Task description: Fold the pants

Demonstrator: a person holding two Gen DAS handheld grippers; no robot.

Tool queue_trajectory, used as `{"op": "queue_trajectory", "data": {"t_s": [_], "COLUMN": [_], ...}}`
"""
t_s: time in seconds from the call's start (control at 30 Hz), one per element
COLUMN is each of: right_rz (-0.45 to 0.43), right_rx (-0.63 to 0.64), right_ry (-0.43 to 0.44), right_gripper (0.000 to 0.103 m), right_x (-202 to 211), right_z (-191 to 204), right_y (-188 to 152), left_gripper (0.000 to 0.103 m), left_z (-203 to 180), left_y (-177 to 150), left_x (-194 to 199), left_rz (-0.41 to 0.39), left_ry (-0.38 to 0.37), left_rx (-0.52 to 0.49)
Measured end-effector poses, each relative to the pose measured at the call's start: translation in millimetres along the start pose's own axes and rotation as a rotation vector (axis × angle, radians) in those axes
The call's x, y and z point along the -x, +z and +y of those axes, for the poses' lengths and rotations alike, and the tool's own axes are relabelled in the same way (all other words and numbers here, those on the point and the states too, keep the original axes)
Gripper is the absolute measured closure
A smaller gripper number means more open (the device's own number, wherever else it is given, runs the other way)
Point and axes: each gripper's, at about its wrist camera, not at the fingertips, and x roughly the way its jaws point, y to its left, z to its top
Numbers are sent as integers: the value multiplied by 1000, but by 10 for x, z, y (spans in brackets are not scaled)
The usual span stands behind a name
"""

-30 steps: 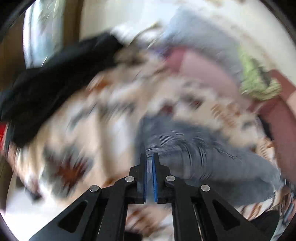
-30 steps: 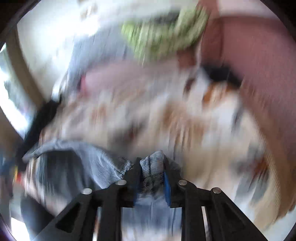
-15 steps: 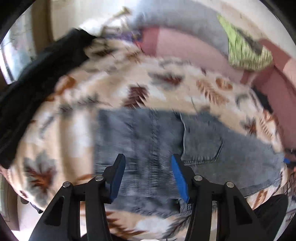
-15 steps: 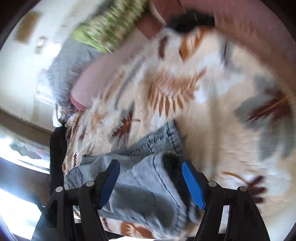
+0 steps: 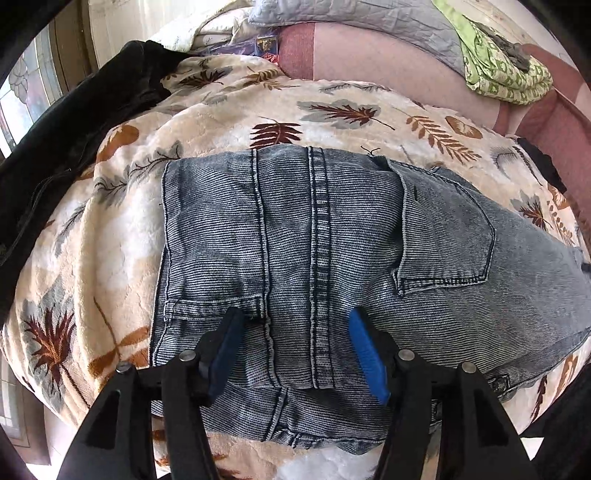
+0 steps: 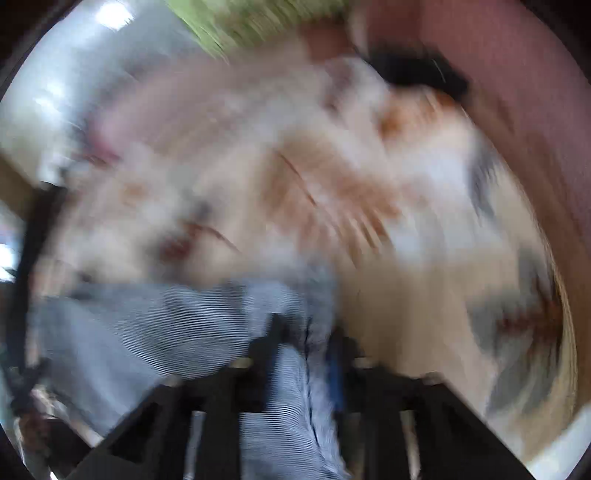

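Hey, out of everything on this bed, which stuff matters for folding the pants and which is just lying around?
For the job:
- folded grey-blue denim pants
- left gripper, open above them
- right gripper, blurred, apparently shut on the denim

Lying about:
- cream leaf-print fleece blanket
- black jacket
- green patterned cloth
- grey quilted pillow

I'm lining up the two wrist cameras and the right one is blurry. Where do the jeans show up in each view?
Left wrist: the jeans fill the middle, folded flat on the leaf-print blanket, with the open left gripper above their near edge.
Right wrist: the jeans sit lower left, blurred, running down between the fingers of the right gripper.
Shared landmark: the leaf-print blanket.
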Motion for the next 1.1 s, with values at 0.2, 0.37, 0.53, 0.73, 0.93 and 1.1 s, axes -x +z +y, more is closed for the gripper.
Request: {"op": "queue_trajectory", "data": {"t_s": [0.2, 0.37, 0.53, 0.73, 0.93, 1.1], "right_rz": [-136, -38, 72, 28, 46, 37], "right_rx": [-139, -336, -550, -571, -620, -636], "right_ry": [61, 536, 589, 589, 564, 582], "right_gripper": [38, 38, 37, 37, 37, 37], "right_x": [667, 655, 150, 62, -57, -51], "right_z": [-142, -79, -102, 11, 1, -129], "right_y": [-399, -790, -1075, -1088, -1037, -1093], "left_gripper": [39, 37, 36, 36, 36, 37], "left_z": [4, 22, 43, -75, -77, 24], "left_y": [-5, -6, -15, -176, -317, -289], "left_x": [-21, -23, 13, 409, 96, 78], "left_rz": [-6, -4, -1, -41, 111, 112], "left_ry": [-9, -19, -11, -199, -290, -315], "left_rx": [12, 25, 41, 168, 402, 509]}}
